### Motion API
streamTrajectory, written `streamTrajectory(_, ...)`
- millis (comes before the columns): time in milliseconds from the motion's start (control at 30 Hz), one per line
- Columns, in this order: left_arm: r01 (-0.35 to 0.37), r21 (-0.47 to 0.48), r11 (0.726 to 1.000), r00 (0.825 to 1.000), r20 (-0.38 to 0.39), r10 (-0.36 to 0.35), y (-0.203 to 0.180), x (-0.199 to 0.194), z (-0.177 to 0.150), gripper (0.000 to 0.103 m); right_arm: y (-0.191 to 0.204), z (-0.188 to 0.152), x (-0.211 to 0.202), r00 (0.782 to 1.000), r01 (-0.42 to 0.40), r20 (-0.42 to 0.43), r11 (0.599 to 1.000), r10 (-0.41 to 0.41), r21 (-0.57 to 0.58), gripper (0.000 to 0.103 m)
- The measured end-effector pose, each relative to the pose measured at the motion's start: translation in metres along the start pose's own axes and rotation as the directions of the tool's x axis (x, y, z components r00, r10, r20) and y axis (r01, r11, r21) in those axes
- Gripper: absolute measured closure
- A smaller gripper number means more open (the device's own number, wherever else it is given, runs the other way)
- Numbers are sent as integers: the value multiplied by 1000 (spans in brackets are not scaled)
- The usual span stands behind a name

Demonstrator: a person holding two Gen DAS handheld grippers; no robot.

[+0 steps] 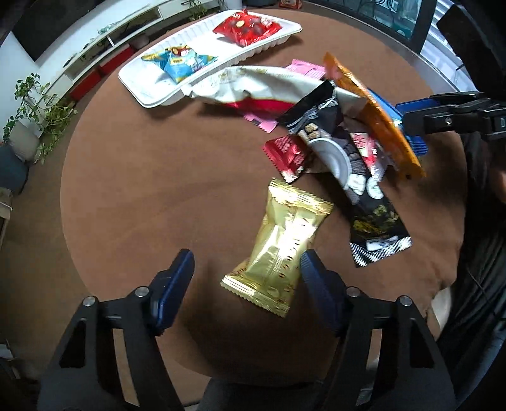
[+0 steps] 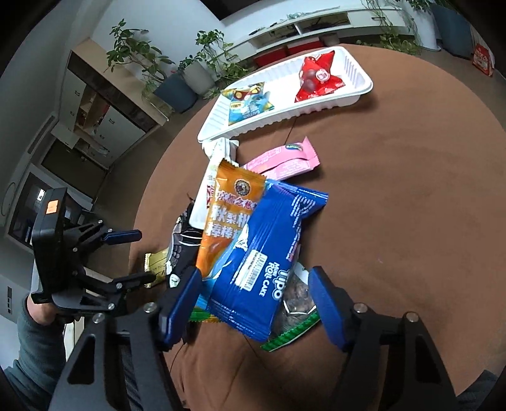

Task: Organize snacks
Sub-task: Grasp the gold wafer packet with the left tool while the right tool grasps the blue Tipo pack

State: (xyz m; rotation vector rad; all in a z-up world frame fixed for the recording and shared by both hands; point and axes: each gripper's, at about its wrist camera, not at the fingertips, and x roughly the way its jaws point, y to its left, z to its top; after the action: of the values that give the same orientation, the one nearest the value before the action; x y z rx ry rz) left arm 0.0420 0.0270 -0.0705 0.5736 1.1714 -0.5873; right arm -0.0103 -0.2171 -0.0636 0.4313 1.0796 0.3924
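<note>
Left jaws: left gripper [image 1: 246, 278] stands parted over the shiny gold foil snack packet [image 1: 280, 249]; one pad touches its edge, the other is clear, nothing gripped.
Right jaws: right gripper [image 2: 256, 295] is spread astride the blue Tipo roll cake packet [image 2: 268, 256], pads not pressing it.
Pile: blue packet lies on an orange packet [image 2: 227, 218] and a green-edged clear packet [image 2: 294, 316], mid table.
Table: round brown table [image 1: 142, 189].
Tray: white ribbed plastic tray [image 1: 148, 95] at the far edge holds a light-blue packet [image 1: 182, 63] and a red packet [image 1: 246, 27].
</note>
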Motion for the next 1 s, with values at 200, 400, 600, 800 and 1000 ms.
streamTrajectory(200, 42, 5, 999, 999, -23, -42, 5, 14, 6, 35, -9, 5, 8, 999, -37, -27, 999, 38, 39, 31)
streamTrajectory(400, 67, 25, 997, 997, -50, -65, 7, 27, 13, 35, -10, 6, 13, 997, -66, -38, 996, 68, 55, 32)
streamTrajectory(600, 113, 35, 993, 992, -57, -111, 7, 32, 15, 50, -13, 6, 16, 995, -90, -44, 994, 93, 70, 42)
streamTrajectory(800, 133, 49, 990, 990, -59, -130, 3, 31, 14, 69, -16, 4, 15, 994, -92, -47, 993, 95, 79, 55)
streamTrajectory(1000, 111, 67, 992, 993, -36, -109, -8, 26, 12, 72, -15, 2, 12, 996, -81, -40, 995, 84, 62, 60)
